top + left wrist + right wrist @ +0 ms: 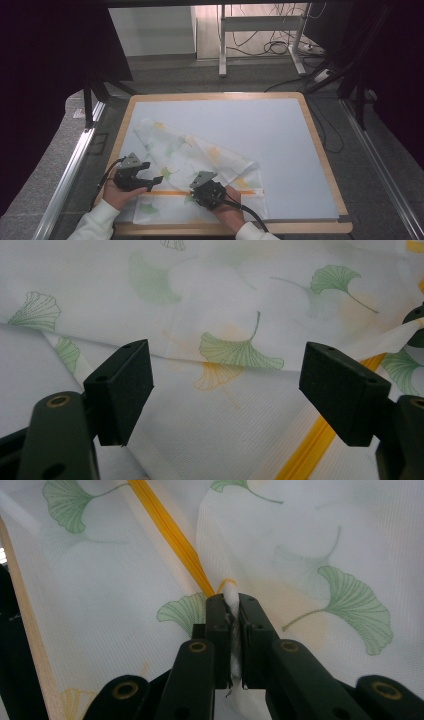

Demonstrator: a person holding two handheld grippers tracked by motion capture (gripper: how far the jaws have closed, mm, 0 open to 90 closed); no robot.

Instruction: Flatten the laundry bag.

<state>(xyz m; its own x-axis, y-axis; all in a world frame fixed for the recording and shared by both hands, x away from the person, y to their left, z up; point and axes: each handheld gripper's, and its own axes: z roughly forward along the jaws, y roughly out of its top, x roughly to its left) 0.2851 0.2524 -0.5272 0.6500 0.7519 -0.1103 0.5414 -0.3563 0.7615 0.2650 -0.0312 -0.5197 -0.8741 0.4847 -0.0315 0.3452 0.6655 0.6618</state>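
Note:
A white cloth point(200, 155) printed with green and orange ginkgo leaves and a yellow stripe point(170, 192) lies partly folded on the near left of the pale mat point(280, 145). My right gripper point(200, 192) is shut on a pinched fold of the cloth point(231, 600) beside the yellow stripe point(170, 535); the fabric stands up between the pads. At the cloth's left side my left gripper point(152, 185) stands open. Its pads point(125, 390) hover wide apart over the cloth point(235, 305), nothing gripped.
The mat lies on a wooden-edged table point(325, 155). A dark floor with cables point(280, 47) and a metal table frame point(260, 25) lies beyond. Metal rails point(70, 170) run along both sides.

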